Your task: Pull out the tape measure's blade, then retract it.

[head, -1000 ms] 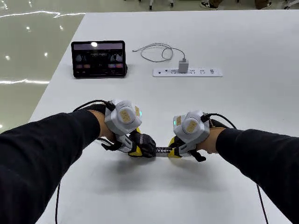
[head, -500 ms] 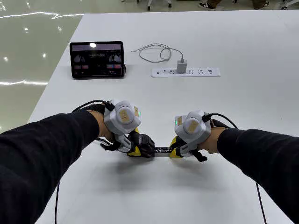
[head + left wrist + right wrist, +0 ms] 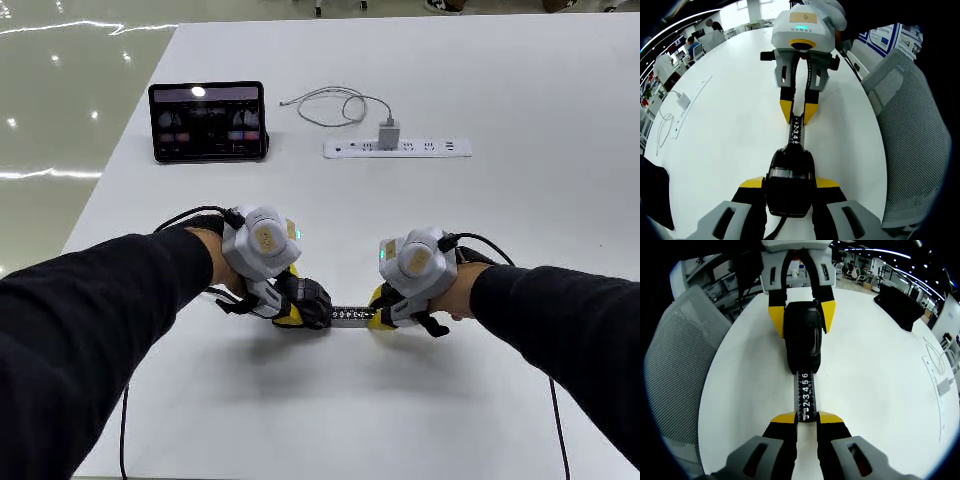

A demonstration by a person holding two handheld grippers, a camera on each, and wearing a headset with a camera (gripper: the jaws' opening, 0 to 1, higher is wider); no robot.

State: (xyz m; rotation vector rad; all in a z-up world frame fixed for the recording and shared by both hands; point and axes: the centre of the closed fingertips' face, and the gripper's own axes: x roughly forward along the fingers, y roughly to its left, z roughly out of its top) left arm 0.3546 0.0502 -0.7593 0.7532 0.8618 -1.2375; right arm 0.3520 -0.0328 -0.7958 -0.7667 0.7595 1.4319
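Low over the near part of the white worktop [image 3: 520,90], the two tools face each other tip to tip, and the tape measure [image 3: 790,175] is stretched between them. The left tool [image 3: 790,183] is clamped on the tape measure's black case, with one yellow-tipped jaw against each side of it. In the left gripper view the case sits just ahead of the jaws and points toward the other tool. A short length of the blade [image 3: 805,392] is drawn out of the case, its dark face printed with white numerals. It runs straight and level, just above the worktop. The right tool [image 3: 806,417] is closed on the free end of the blade, its yellow tips pressed against it from both sides; the numerals reach up to the jaws. Both of the person's forearms, in black sleeves, come in from the near edge. Farther back on the worktop, well apart from the tools, a dark tablet [image 3: 208,122] stands to the left. A white power strip [image 3: 397,148] lies to its right, with a looped white cable [image 3: 325,104] plugged into it. A grey mesh chair [image 3: 912,125] stands beside the worktop.
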